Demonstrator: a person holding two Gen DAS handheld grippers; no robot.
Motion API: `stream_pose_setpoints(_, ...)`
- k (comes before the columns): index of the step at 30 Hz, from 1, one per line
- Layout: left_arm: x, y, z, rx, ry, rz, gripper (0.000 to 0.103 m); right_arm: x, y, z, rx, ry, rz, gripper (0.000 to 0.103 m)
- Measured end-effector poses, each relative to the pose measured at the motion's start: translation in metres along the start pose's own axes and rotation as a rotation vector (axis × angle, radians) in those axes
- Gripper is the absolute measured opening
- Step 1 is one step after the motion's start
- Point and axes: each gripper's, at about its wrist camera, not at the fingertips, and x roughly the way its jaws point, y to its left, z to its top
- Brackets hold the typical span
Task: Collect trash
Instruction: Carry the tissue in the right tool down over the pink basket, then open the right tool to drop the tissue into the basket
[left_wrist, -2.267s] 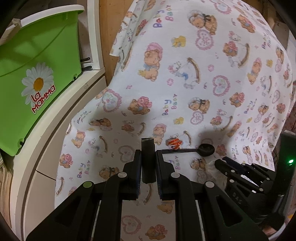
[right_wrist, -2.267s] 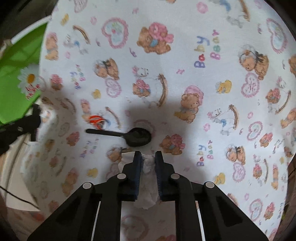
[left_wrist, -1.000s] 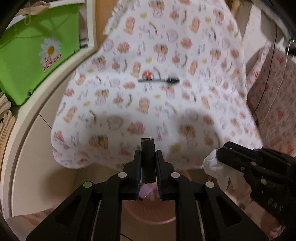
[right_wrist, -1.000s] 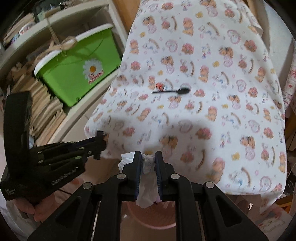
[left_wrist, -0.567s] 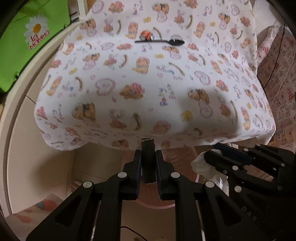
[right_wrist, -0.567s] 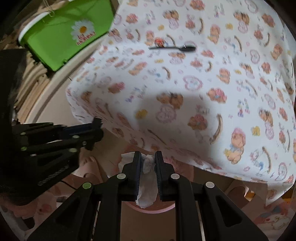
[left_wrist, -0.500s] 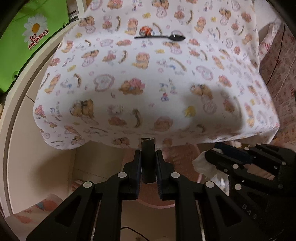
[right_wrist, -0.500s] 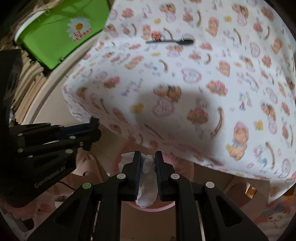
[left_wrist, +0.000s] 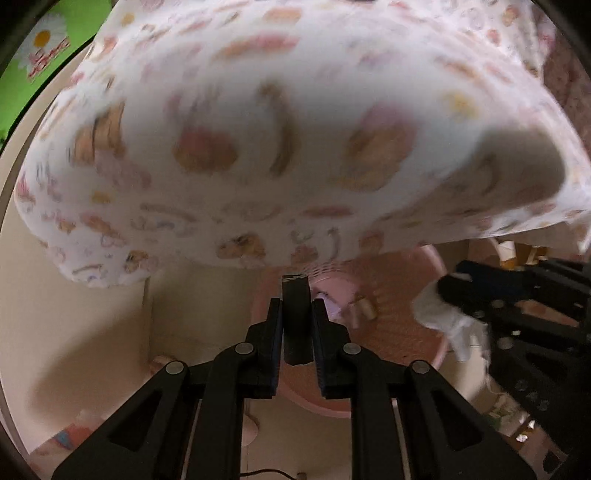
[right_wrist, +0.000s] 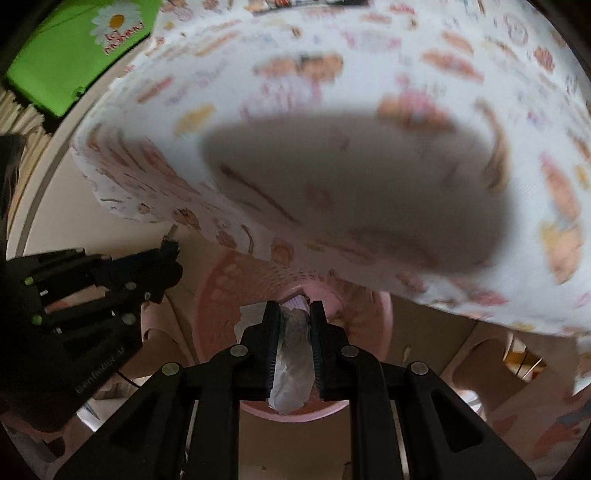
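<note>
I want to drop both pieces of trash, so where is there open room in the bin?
The pink bin is bare along its mesh floor between the left claw and the tissue. Its far side is crowded: scraps lie there and the tablecloth overhangs the rim.

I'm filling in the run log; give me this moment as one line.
left tongs: shut on dark block | right tongs: shut on crumpled tissue | both above pink bin | nothing dropped yet
</note>
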Motion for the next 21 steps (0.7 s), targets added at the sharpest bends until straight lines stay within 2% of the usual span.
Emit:
stream_pose_setpoints(10,0.029,0.007,-0.014,-0.036,0.088,-0.026,0.017,0.036,0.003,-0.008,0.007,0.019,-0.07,0.016)
stream_pose_setpoints(13,0.029,0.006,-0.015,-0.06,0.098,-0.037,0.031,0.042,0.006,-0.009,-0.013,0.018,-0.096,0.017)
stream_pose_setpoints(15,0.027,0.01,-0.012,-0.077,0.093,-0.046,0.044,0.044,0.006,-0.008,-0.021,0.02,-0.107,0.024)
stream_pose_setpoints(17,0.025,0.013,-0.01,-0.094,0.089,-0.06,0.052,0.045,0.005,-0.006,-0.003,0.024,-0.116,0.029)
stream_pose_setpoints(18,0.026,0.014,-0.007,-0.101,0.092,-0.069,0.058,0.045,0.002,-0.006,0.008,0.021,-0.119,0.029)
stream_pose_setpoints(20,0.027,0.019,-0.004,-0.128,0.106,-0.085,0.061,0.045,-0.002,-0.004,0.019,0.02,-0.133,0.03)
stream_pose_setpoints(21,0.026,0.021,-0.003,-0.143,0.11,-0.09,0.061,0.044,-0.005,-0.004,0.022,0.02,-0.135,0.034)
